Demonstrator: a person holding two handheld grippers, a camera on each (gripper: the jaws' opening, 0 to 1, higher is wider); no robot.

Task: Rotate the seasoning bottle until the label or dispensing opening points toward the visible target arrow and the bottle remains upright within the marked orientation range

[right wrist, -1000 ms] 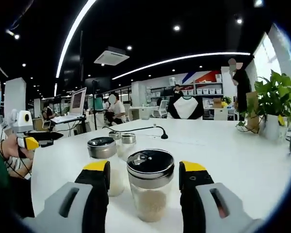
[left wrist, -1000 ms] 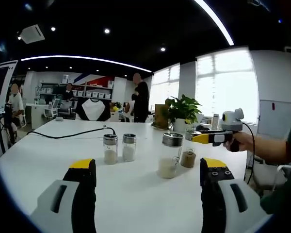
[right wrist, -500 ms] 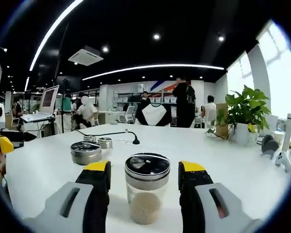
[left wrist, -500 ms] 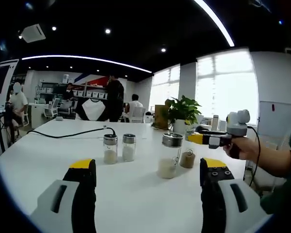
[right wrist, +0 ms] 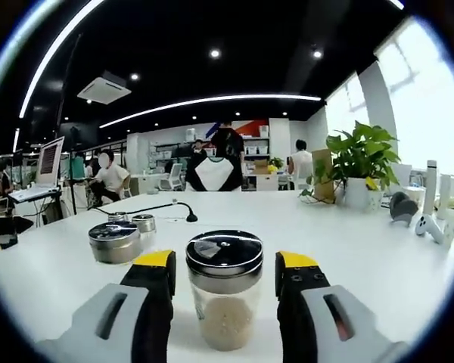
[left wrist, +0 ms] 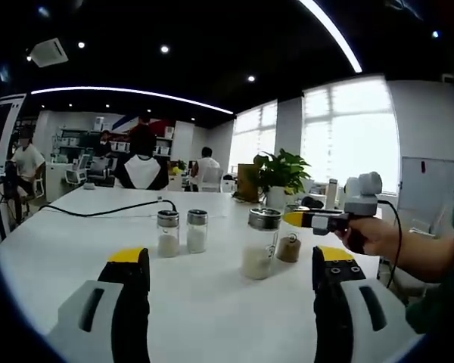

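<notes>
On the white table [left wrist: 53,249] stand several glass seasoning bottles with metal lids. A short bottle of beige grains [right wrist: 225,299] stands upright between the jaws of my right gripper [right wrist: 225,265], which is open with a narrow gap on each side. In the left gripper view that short bottle [left wrist: 290,248] sits under the yellow tip of the right gripper [left wrist: 306,219], held by a hand [left wrist: 367,236]. A taller bottle [left wrist: 261,243] stands beside it. Two small bottles [left wrist: 181,231] stand farther left. My left gripper [left wrist: 231,263] is open, well short of them.
A black cable [left wrist: 106,210] runs across the far side of the table. A potted plant [right wrist: 356,155] and small white devices [right wrist: 431,225] stand at the table's far right. The taller bottle [right wrist: 115,242] is left of my right jaws. People stand and sit in the office behind.
The right gripper view has swung, so the plant sits nearer the middle and the taller bottle farther left. The short bottle stays between the jaws. A person behind walked left.
</notes>
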